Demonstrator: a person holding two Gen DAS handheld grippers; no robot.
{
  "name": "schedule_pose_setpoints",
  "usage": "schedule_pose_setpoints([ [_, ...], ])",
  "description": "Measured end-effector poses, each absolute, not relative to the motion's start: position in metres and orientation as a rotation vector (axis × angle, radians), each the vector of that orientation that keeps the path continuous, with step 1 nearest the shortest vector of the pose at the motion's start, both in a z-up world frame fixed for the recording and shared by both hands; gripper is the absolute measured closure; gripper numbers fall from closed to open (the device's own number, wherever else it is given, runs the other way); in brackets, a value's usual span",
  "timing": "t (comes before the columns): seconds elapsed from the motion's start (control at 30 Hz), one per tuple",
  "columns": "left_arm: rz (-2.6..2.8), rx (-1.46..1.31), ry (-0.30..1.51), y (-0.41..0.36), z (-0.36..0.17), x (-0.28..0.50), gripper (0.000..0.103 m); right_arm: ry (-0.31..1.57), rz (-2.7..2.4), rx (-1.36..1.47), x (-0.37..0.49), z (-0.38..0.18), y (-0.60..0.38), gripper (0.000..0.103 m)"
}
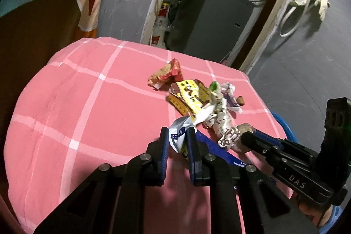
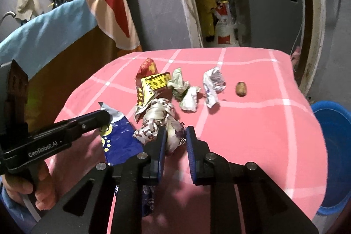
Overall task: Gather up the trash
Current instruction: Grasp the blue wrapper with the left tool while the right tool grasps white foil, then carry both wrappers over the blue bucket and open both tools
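Observation:
Several crumpled wrappers lie on a pink checked cloth (image 1: 87, 102). My left gripper (image 1: 177, 135) is shut on a blue and silver wrapper (image 1: 178, 127), which fills the gap between its pads. In the right wrist view that same wrapper (image 2: 120, 137) lies flat at the left, with the left gripper (image 2: 105, 117) on its top edge. My right gripper (image 2: 175, 135) is shut on a crumpled white patterned wrapper (image 2: 158, 117); in the left wrist view the right gripper (image 1: 245, 137) pinches that wrapper (image 1: 226, 133) at its near end. A yellow wrapper (image 2: 156, 82) and a red one (image 1: 169, 71) lie beyond.
A green and white wrapper (image 2: 178, 82), a white wrapper (image 2: 211, 84) and a small brown lump (image 2: 241, 88) lie further back on the cloth (image 2: 252, 124). A blue basin (image 2: 333, 146) stands below the right edge. A person's hand (image 2: 41, 190) holds the left gripper's handle.

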State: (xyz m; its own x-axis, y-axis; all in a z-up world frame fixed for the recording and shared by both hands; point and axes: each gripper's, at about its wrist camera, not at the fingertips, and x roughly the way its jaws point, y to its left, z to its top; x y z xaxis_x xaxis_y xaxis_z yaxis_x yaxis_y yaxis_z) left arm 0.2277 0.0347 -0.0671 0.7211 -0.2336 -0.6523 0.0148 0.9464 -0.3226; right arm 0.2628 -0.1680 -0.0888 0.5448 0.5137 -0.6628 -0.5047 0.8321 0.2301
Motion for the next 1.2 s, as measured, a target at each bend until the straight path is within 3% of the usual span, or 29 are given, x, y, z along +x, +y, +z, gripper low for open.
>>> schedule_pose_setpoints([
  [0.5,-0.162,-0.295,0.721,0.015,-0.053,0.207,0.092,0.67,0.54,0.013,0.227,-0.068,-0.203,0.087],
  [1.2,-0.306,-0.229,0.229,-0.109,0.061,0.206,0.092,0.073,0.24,0.057,0.171,0.053,-0.327,0.087],
])
